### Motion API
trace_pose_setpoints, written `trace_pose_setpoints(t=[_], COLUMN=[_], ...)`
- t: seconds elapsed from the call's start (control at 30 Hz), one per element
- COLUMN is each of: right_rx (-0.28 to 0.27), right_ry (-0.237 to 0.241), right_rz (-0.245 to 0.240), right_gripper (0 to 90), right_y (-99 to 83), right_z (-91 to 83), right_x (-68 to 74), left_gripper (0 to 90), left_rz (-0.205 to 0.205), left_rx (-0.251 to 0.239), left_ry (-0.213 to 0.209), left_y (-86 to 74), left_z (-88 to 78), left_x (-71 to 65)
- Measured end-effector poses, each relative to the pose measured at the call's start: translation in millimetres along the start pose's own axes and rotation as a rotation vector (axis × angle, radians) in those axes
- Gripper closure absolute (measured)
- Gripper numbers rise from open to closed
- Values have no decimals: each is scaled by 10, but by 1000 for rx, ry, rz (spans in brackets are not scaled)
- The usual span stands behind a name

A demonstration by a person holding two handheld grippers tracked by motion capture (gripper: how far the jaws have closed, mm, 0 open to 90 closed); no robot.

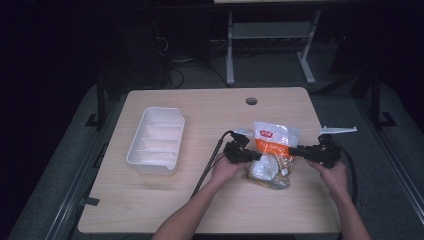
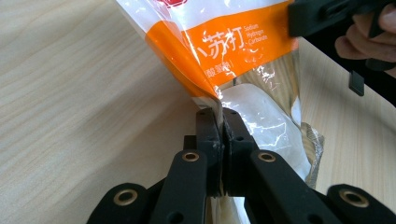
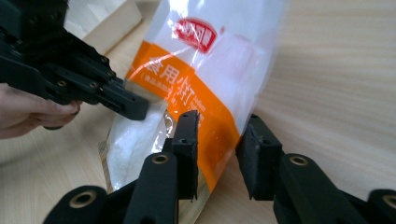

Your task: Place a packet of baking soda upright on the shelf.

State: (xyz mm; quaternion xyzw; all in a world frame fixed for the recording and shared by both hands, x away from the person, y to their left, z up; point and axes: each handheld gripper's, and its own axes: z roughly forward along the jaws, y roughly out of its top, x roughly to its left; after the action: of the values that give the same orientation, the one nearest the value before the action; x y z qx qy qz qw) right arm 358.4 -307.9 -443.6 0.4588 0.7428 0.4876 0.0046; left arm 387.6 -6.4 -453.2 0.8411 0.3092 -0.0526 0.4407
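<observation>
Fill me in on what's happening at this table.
A person at a wooden table works a clear and orange plastic bag of white powder with a handheld gripper in each hand. The left gripper is shut on the bag's edge. The right gripper stands open with the opposite edge between its jaws, not pinched. A white divided tray sits apart to the left.

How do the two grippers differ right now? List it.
1. The left gripper is shut on the bag, pinching its edge; the right gripper is open, pads apart around the bag's other side.
2. In the high view the left gripper comes from the bag's left, the right gripper from its right.
Both are black and hand-held.
</observation>
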Motion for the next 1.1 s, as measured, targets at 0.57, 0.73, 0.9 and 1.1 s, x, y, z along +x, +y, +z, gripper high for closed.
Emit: trace_pose_setpoints(t=[0.57,0.73,0.9,1.1], right_rx=[42,46,35,19], right_ry=[54,49,44,39], right_rz=[5,-19,-33,-54], right_gripper=[805,877,893,897], right_y=[-26,-12,3,26], right_z=[151,128,95,55], right_x=[25,59,102,160], left_gripper=[878,876,838,730], left_rz=[35,42,49,79], left_rx=[11,4,-2,0], left_ry=[-14,-20,-15,7], left_y=[-6,-19,-30,-49], left_z=[1,-7,-40,-116], left_x=[-57,-56,-50,-66])
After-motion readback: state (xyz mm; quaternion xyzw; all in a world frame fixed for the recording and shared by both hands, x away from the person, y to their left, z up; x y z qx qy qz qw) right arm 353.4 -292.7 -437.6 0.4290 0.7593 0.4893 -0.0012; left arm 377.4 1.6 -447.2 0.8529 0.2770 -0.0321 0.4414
